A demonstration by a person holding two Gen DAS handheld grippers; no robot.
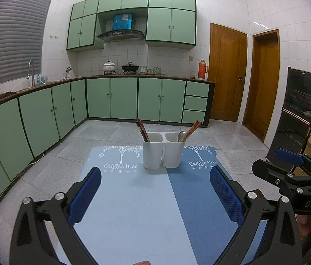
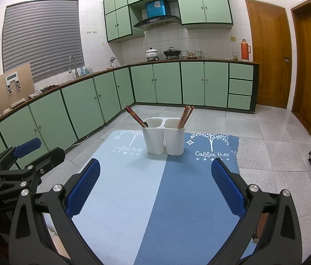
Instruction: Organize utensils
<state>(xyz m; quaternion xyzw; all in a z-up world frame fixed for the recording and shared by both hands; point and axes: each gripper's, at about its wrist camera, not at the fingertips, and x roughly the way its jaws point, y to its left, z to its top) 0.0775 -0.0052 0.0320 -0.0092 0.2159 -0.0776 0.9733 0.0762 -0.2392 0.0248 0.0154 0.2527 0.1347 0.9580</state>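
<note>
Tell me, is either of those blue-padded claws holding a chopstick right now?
No. The left gripper and the right gripper are both open and empty; the chopsticks stand in the white holder.

A white two-compartment holder stands on the blue tabletop; chopsticks lean in both compartments, a spoon in its right one.

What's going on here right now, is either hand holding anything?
Nothing is held. Both tongs, left and right, hang open above the blue mat, short of the white two-compartment utensil holder. Its left compartment holds dark red chopsticks; its right holds lighter chopsticks and a spoon.
</note>
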